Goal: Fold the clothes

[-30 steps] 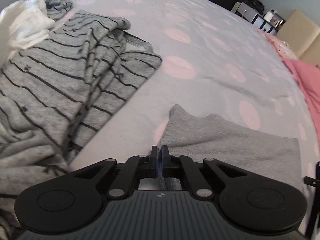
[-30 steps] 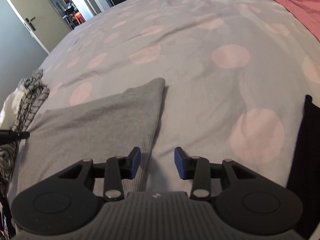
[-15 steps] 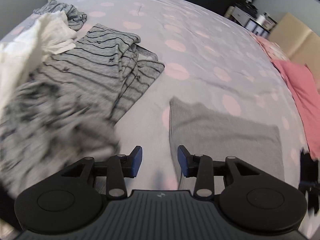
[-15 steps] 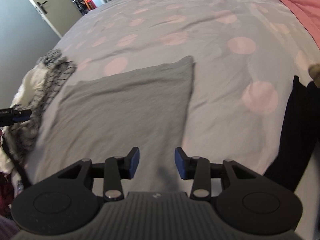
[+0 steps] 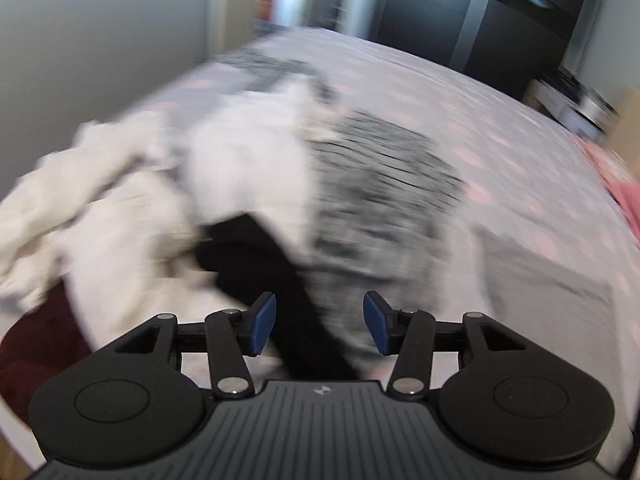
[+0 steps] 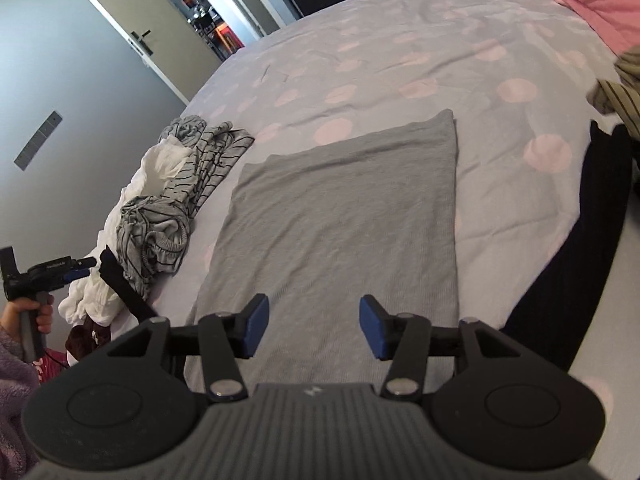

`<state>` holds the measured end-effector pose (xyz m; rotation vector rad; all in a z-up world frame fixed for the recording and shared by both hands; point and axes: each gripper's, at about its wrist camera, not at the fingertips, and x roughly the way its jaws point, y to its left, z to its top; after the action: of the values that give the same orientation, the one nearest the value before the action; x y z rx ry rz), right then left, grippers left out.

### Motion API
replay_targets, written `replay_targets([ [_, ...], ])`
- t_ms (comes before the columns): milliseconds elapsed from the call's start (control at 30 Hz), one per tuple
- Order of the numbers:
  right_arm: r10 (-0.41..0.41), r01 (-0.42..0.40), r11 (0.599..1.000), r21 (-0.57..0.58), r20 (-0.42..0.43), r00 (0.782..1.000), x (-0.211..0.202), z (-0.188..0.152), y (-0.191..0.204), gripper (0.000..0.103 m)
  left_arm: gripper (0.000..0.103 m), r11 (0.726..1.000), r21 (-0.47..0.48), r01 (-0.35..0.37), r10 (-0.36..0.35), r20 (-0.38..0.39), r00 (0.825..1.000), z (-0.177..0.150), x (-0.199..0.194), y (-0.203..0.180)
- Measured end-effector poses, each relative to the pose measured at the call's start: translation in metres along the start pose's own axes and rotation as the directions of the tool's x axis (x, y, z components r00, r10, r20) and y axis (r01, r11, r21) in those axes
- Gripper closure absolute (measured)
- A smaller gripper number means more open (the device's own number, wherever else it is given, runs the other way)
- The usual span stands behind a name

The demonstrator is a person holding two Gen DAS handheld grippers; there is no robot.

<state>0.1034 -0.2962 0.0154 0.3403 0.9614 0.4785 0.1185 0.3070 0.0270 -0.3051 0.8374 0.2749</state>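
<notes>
A: Any text readable in either view?

B: No words or numbers. The only mark is a small pale emblem on the ribbed grey housing of each gripper, centred just behind the fingers: on the left gripper (image 5: 320, 322) in its own view, and on the right gripper (image 6: 314, 326) in its own. An emblem only, no letters.

A: The left gripper as seen from the right wrist view?

B: There is pale lettering on its black body, too small to read. The door (image 6: 120, 12) far behind it carries a faint pink mark near its top, not legible.
</notes>
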Motion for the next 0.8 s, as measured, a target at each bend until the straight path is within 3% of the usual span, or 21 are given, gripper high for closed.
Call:
replay_targets([
  [133, -0.070, 0.070, 0.997, -0.022, -0.007, 0.998, 0.014, -0.011, -0.003, 0.049, 0.057, 0.992, -0.129, 0.011, -0.011, -0.004, 1.000, 0.003, 0.018, 0.034],
  [300, -0.179, 0.179, 0.983, -0.046, -0.009, 0.984, 0.039, -0.011, -0.014, 0.049, 0.057, 0.955, -0.296, 0.019, -0.023, -0.010, 1.000, 0.010, 0.047, 0.057],
  [400, -0.172, 0.170, 0.985, -0.040, -0.026, 0.985, 0.046, -0.010, -0.015, 0.049, 0.058, 0.955, -0.297, 0.019, -0.020, 0.001, 1.000, 0.014, 0.055, 0.058],
  [467, -0.176, 0.174, 0.983, -0.059, -0.035, 0.984, 0.051, -0.010, -0.014, 0.049, 0.076, 0.957, -0.291, -0.005, 0.004, -0.002, 1.000, 0.014, 0.055, 0.055],
  [567, -0.180, 0.175, 0.979, -0.107, -0.044, 0.983, 0.058, -0.010, -0.008, 0.049, 0.092, 0.956, -0.290, -0.040, 0.050, 0.025, 0.998, 0.015, 0.047, 0.051],
  [733, -0.178, 0.164, 0.967, -0.193, -0.060, 0.982, 0.063, -0.014, 0.004, 0.049, 0.102, 0.970, -0.228, -0.079, 0.112, 0.137, 0.984, 0.015, 0.005, 0.033],
  [800, -0.178, 0.161, 0.963, -0.216, -0.062, 0.982, 0.064, -0.015, 0.007, 0.049, 0.103, 0.977, -0.209, -0.043, 0.084, 0.192, 0.978, 0.013, -0.018, 0.025],
])
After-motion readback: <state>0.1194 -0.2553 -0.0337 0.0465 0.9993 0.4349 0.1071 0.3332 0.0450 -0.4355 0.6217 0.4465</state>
